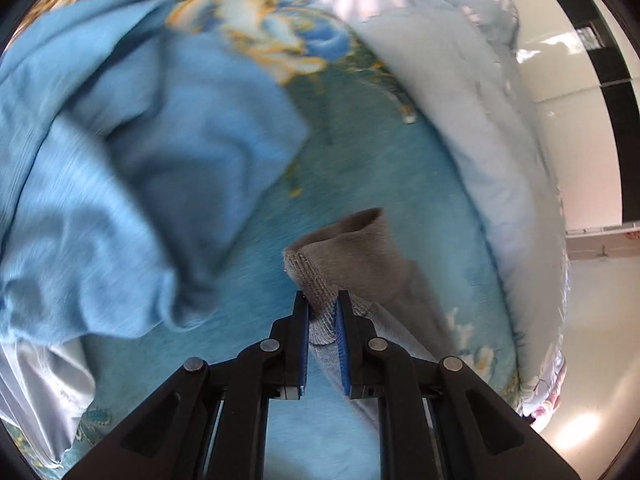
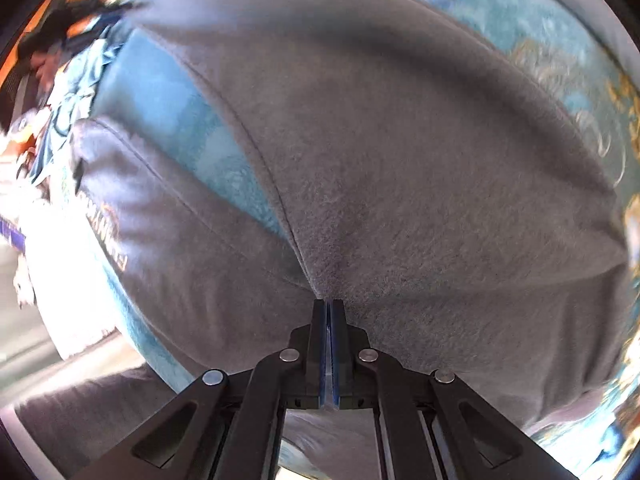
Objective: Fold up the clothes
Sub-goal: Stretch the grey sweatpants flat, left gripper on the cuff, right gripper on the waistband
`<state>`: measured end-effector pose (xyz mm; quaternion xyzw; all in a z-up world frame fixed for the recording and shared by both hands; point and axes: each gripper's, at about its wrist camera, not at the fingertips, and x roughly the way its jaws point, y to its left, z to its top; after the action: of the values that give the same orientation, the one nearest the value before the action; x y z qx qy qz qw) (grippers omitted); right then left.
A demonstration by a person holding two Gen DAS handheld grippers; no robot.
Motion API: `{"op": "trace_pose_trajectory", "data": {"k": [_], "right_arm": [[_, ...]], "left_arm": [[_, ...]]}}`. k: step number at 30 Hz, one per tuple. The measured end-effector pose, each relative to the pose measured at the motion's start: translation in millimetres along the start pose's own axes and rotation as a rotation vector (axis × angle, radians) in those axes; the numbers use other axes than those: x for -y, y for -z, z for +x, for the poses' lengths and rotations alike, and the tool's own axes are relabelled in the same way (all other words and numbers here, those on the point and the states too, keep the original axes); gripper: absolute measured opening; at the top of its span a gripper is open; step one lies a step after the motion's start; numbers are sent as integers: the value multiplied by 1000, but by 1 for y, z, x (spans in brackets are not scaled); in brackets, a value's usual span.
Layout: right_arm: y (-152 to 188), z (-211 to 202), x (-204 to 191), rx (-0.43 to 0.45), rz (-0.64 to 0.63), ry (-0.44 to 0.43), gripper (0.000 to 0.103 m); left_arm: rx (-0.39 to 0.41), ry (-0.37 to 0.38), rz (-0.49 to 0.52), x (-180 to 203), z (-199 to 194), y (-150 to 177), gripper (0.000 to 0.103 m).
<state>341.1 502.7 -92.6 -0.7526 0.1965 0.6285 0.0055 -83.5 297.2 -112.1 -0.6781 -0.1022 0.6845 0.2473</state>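
Observation:
A grey fleece garment (image 2: 380,168) lies spread over a teal flowered bedspread (image 2: 172,140) and fills most of the right wrist view. My right gripper (image 2: 329,308) is shut on a pinch of that grey cloth, which puckers toward its tips. In the left wrist view my left gripper (image 1: 323,300) is shut on the ribbed grey cuff (image 1: 316,276) of a sleeve that stands up from the bedspread (image 1: 380,168). A crumpled light blue garment (image 1: 132,168) lies to the left of that gripper, apart from it.
A pale quilt with a large pink flower (image 1: 460,92) bunches along the bed's right side, with glossy white floor (image 1: 580,300) beyond it. A silvery white cloth (image 1: 40,392) lies at lower left. Dark and orange clutter (image 2: 60,40) sits past the bed's upper left corner.

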Motion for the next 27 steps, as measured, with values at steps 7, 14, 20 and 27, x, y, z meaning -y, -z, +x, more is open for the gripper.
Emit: {"op": "trace_pose_trajectory", "data": {"k": [7,14,20,27], "right_arm": [[-4,-1,2,-1,12,2,5],[-6,-35,2,66,5,16,6],[-7,-74,21,151,53,47,26],[-8,-71,50,146,149,103,29]], "left_arm": [[-21,21,18,14,2,-8,14],[-56,42,91,19,-24,-2,36],[-13,-50,326,49,-46,-18,47],[-127,-124,488,77,15,-40,47]]}}
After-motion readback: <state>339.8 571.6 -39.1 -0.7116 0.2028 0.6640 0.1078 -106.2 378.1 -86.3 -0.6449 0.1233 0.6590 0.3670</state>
